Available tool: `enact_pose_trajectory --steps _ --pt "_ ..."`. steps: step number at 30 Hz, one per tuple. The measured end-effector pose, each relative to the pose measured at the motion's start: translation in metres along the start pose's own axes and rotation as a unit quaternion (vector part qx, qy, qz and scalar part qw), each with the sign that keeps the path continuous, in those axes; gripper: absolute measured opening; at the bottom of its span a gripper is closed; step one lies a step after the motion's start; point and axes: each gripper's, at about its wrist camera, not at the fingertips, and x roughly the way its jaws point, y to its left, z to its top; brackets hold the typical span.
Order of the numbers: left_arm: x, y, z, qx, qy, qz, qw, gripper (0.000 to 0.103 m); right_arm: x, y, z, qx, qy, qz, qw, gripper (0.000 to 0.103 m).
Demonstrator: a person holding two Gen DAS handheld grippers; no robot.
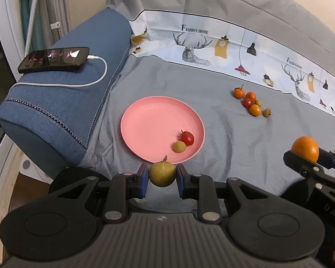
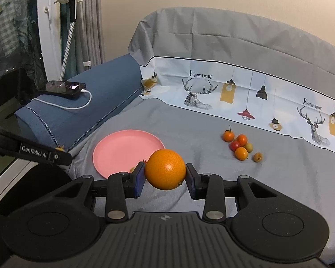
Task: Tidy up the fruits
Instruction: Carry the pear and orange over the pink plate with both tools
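Two grippers each hold a fruit: left gripper (image 1: pixel 162 176) pinches a green-brown fruit (image 1: pixel 162 174) at the pink plate's (image 1: pixel 149 120) near rim, right gripper (image 2: pixel 165 174) clamps an orange (image 2: pixel 165 169). Farther off, small fruits (image 1: pixel 251 102) cluster on the grey sheet (image 1: pixel 223 145)

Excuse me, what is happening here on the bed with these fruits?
A person is sorting fruits with two handheld grippers. The left gripper holds a greenish round fruit at the near rim of the pink plate, which already has a red tomato and a small green fruit. The right gripper holds an orange. Six small fruits wait on the grey sheet.
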Motion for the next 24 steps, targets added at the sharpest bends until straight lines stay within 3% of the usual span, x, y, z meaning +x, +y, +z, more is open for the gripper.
enact_pose_trajectory --steps 24 --pt "0.061 0.030 0.044 -0.028 0.028 0.014 0.9991 0.029 0.090 0.023 0.028 0.005 0.045 0.034 0.998 0.039"
